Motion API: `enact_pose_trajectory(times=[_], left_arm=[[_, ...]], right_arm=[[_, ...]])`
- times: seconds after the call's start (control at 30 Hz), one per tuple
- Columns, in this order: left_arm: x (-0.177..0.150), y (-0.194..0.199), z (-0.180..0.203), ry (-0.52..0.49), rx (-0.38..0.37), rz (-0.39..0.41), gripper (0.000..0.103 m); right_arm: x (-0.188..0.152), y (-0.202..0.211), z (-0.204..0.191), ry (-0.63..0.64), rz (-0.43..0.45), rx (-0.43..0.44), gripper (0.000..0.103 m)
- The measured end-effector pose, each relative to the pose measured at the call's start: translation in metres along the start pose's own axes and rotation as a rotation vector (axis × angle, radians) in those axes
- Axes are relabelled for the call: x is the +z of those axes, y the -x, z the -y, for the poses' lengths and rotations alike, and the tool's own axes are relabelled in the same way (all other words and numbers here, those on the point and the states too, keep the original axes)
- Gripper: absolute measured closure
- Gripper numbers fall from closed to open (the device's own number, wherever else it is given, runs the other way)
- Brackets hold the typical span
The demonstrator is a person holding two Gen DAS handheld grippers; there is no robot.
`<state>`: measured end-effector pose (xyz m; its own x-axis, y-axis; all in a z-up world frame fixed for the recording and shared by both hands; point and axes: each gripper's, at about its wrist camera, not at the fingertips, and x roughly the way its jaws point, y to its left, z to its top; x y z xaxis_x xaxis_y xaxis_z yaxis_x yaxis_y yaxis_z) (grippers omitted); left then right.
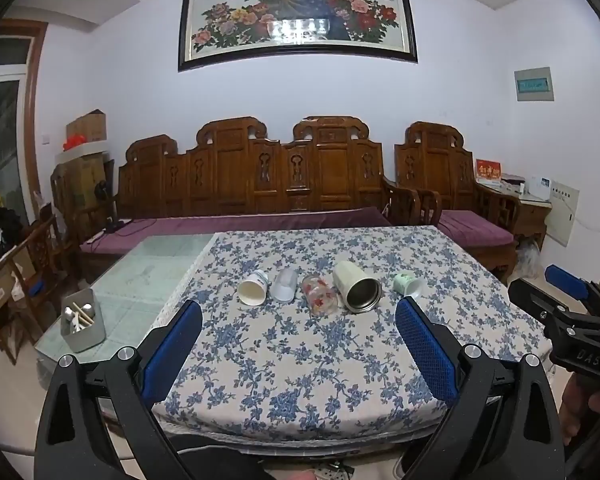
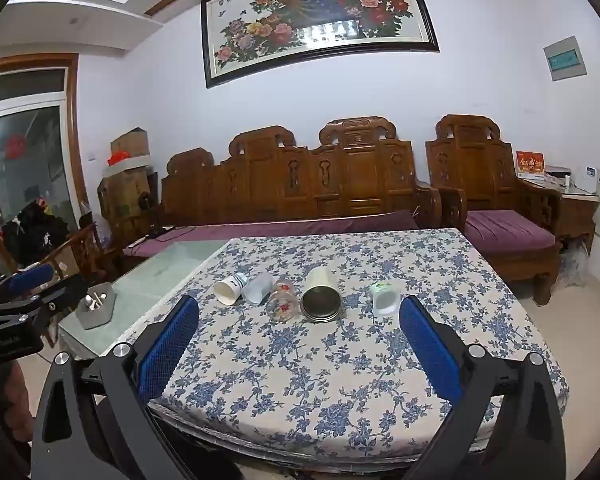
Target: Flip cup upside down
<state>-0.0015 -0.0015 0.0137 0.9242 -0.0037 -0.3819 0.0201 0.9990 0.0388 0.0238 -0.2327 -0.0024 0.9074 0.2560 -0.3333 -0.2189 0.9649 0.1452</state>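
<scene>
cups (image 1: 356, 286) lie sideways in a row on tabletop (image 1: 300, 360), ready to flip | left gripper (image 1: 300, 344) and right gripper (image 2: 300, 344) fingers wide apart, empty, we hover short, lining up

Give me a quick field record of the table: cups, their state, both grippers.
cups: five in a row, all lying on their sides
row, left to right: paper cup; frosted cup; floral glass; steel-lined tumbler; green cup
surface: floral tablecloth
left gripper: jaws open, short of the row
right gripper: jaws open, holding nothing
flipped: none
</scene>
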Motion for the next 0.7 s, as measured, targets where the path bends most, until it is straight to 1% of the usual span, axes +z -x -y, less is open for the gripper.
enact_pose_trajectory(times=[0.3,0.7], left_arm=[[-0.0020,0.0031,0.0012,-0.002,-0.002,0.015,0.009],[-0.0017,0.0036,0.0022,-0.003,-0.001,0.016,0.009]], right_arm=[[-0.0003,-0.0006,-0.0004,0.000,0.000,0.002,0.002],[-0.0012,-0.0015,-0.0022,0.002,0.000,-0.002,0.002]])
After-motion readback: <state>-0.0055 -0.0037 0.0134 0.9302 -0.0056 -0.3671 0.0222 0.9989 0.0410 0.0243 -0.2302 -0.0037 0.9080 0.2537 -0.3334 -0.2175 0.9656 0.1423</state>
